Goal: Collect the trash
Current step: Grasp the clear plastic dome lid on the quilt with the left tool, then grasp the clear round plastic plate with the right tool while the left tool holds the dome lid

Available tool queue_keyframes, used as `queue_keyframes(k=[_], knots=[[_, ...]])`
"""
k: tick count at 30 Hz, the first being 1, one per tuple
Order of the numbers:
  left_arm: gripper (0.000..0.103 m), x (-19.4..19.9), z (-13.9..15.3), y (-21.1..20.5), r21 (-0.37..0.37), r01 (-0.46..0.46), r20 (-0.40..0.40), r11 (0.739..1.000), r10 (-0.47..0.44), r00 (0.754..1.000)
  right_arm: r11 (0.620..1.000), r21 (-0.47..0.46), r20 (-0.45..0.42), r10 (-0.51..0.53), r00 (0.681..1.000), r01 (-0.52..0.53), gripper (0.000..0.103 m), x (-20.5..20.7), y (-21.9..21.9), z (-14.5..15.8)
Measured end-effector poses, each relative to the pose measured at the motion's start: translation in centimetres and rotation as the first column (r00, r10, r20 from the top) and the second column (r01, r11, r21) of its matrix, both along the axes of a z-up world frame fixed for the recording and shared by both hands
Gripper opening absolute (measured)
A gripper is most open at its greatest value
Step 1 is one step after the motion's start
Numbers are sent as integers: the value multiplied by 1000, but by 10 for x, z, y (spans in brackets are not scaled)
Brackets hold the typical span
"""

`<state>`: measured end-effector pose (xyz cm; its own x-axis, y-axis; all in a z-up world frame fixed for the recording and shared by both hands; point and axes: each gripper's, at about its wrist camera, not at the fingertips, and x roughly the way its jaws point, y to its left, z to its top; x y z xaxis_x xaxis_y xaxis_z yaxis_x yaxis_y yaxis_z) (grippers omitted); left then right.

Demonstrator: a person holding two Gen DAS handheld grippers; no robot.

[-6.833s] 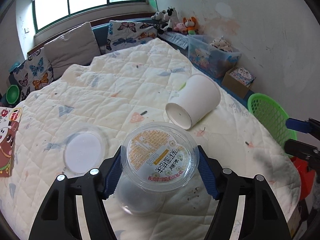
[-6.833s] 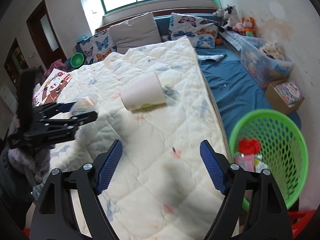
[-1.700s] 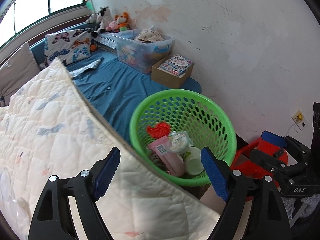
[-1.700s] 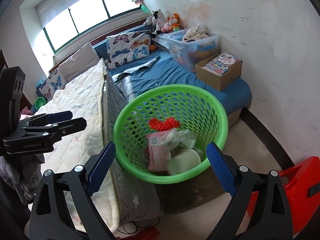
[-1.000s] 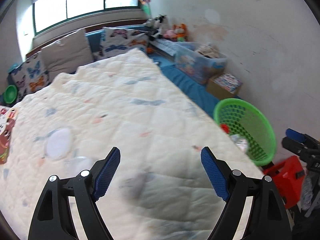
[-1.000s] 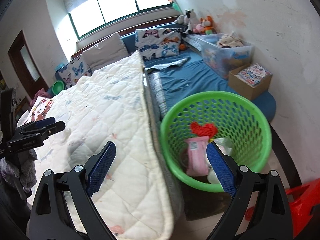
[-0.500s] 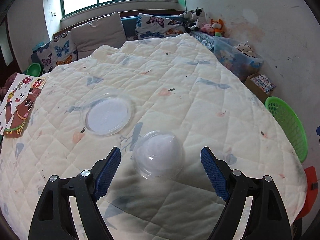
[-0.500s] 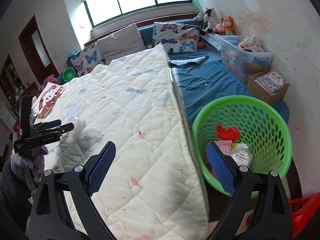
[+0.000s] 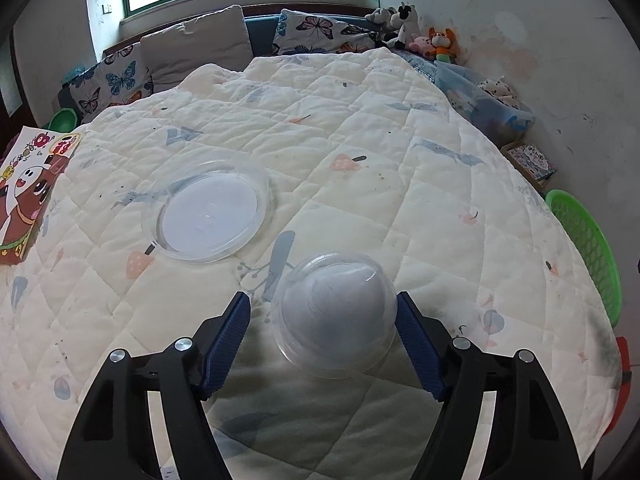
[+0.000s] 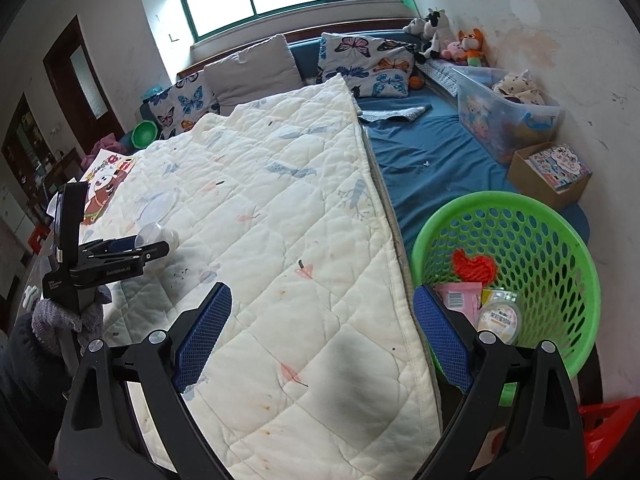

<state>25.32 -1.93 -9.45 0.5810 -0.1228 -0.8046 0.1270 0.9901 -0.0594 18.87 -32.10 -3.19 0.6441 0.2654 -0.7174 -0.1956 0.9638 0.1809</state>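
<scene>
A clear plastic dome lid (image 9: 334, 312) lies on the cream quilt (image 9: 360, 140), between the blue pads of my left gripper (image 9: 322, 300). The jaws are closing: the right pad is at the dome's rim, while a gap shows at the left pad. A flat clear round lid (image 9: 212, 212) lies farther back on the left. My right gripper (image 10: 322, 300) stands open and empty over the quilt's edge. Beside it is the green basket (image 10: 520, 216), holding a labelled tub, a pink packet and red scrap. The right wrist view shows the left gripper (image 10: 160, 246) at the dome (image 10: 156, 236).
A picture book (image 9: 28, 184) lies at the quilt's left edge. Butterfly pillows (image 10: 360, 56) line the back. A clear storage box (image 10: 508, 116) and a cardboard box (image 10: 548, 176) stand on the blue mattress by the wall. A red stool (image 10: 608, 420) is beside the basket. A gloved hand (image 10: 60, 316) holds the left gripper.
My left gripper swung from the basket to the bed, came down over the dome lid, and its jaws narrowed around it. The right gripper turned from the basket toward the quilt.
</scene>
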Motion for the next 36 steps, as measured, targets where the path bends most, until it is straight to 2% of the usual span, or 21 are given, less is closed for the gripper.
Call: queue_keyframes(k=[4,11,19,28,36], knots=[[63,1,-1,-3,-2,16,-2,1000,-16,1000,1000,2,-1,10,1000,-10,92,1,5,0],[62,-4,3,-3,-3,15,15,1000,-15,1000,1000,1,2,30,1000,-30,92,1,13,2],[61,-27,33,19,-32,-19,69,999,21,997,997,-3,-4,75,997,-75,92,8,32,-1],[61,-62,61,71,-46,-112,120,993,117,986,982,-14,-15,187,982,-187,92,24,85,-8],[61,-88,65,117,-59,-215,116,975,221,968,955,-21,-28,297,955,-297,92,45,152,-15]])
